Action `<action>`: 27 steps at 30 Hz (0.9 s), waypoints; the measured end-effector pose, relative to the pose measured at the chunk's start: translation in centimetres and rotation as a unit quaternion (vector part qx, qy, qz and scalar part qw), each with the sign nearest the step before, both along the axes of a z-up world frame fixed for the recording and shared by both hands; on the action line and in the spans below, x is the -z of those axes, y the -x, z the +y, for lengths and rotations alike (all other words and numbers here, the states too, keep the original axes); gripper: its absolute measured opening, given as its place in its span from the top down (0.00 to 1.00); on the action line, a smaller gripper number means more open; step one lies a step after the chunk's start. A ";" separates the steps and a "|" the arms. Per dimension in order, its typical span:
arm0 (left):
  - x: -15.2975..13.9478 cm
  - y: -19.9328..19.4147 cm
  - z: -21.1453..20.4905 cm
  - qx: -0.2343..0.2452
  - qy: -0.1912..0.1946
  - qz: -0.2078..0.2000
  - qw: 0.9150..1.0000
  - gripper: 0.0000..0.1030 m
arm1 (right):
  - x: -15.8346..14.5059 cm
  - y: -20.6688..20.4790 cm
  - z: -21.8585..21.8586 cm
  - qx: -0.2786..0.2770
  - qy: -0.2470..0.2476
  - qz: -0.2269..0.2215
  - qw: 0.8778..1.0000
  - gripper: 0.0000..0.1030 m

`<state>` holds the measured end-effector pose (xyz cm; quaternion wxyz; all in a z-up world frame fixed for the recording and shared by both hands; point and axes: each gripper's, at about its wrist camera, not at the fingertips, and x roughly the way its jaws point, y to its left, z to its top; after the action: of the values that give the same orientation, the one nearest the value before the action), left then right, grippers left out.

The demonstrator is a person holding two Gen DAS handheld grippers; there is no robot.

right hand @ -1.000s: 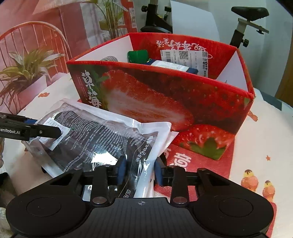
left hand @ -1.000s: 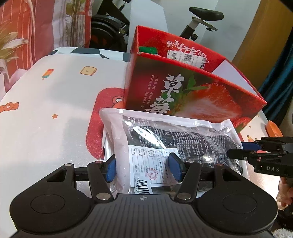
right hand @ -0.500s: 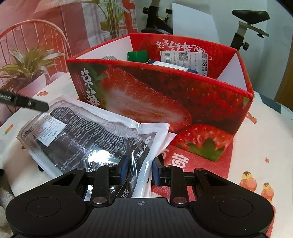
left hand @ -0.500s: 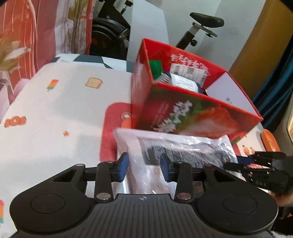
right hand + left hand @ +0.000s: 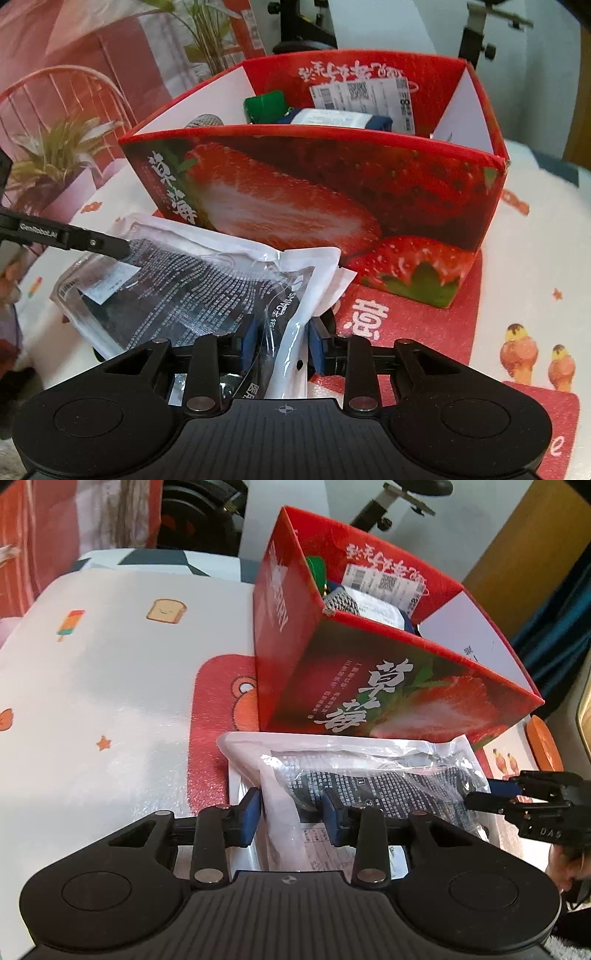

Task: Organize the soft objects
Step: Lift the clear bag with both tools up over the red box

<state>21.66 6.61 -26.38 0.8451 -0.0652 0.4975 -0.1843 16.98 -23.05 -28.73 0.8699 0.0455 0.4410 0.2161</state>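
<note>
Left wrist view: left gripper [image 5: 291,818] fingers [image 5: 249,821] pinched on the near-left end of the bag [image 5: 369,775], a clear plastic pack with dark printed contents and a white label. Bag lies just in front of the box [image 5: 369,686], touching or nearly touching its near wall; cannot tell if it's lifted off the desk [image 5: 92,701]. Right gripper [image 5: 480,801] comes in from the right, tips on the bag's right end. Box is red, strawberry print, open top; inside are a green item [image 5: 316,568], a grey knitted thing [image 5: 341,598] and a white labelled pack [image 5: 380,607]. Barcode label [image 5: 384,583] on the far inner wall. Desk cover white with toast, popsicle and star prints, red bear patch under the box. Exercise bike [image 5: 410,494] far behind, orange disc [image 5: 543,746] at the right edge.

Right wrist view: right gripper [image 5: 282,345] fingers [image 5: 317,345] clenched on the bag's [image 5: 207,288] crumpled white edge, close to the camera. Left gripper [image 5: 122,247] seen only as a black bar from the left, its tip resting on the bag's far-left end; grip itself not visible here. This view shows the box's [image 5: 314,199] long front with the big strawberry, plus a white inner side wall. Same green item [image 5: 266,107] and white pack [image 5: 332,118] inside. Plants [image 5: 62,147] and a red wire chair [image 5: 66,96] at far left, not seen from the other camera. Box wall stands right behind the bag.
</note>
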 end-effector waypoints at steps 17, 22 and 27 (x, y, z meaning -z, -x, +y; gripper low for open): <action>-2.4 2.3 0.5 0.018 0.000 -0.042 0.999 0.74 | -3.9 2.8 0.1 -0.039 0.025 -0.101 0.994 0.80; -4.0 3.8 1.1 0.002 0.026 -0.069 0.997 0.74 | -6.7 4.1 0.4 -0.056 0.046 -0.175 0.982 0.80; -6.0 4.7 1.1 -0.013 0.038 -0.100 0.994 0.74 | -9.4 4.2 0.5 -0.059 0.049 -0.222 0.972 0.80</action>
<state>16.92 7.75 -20.34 0.8900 -0.0852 0.4019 -0.1979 12.79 -22.54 -19.30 0.9328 -0.0725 0.2492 0.2502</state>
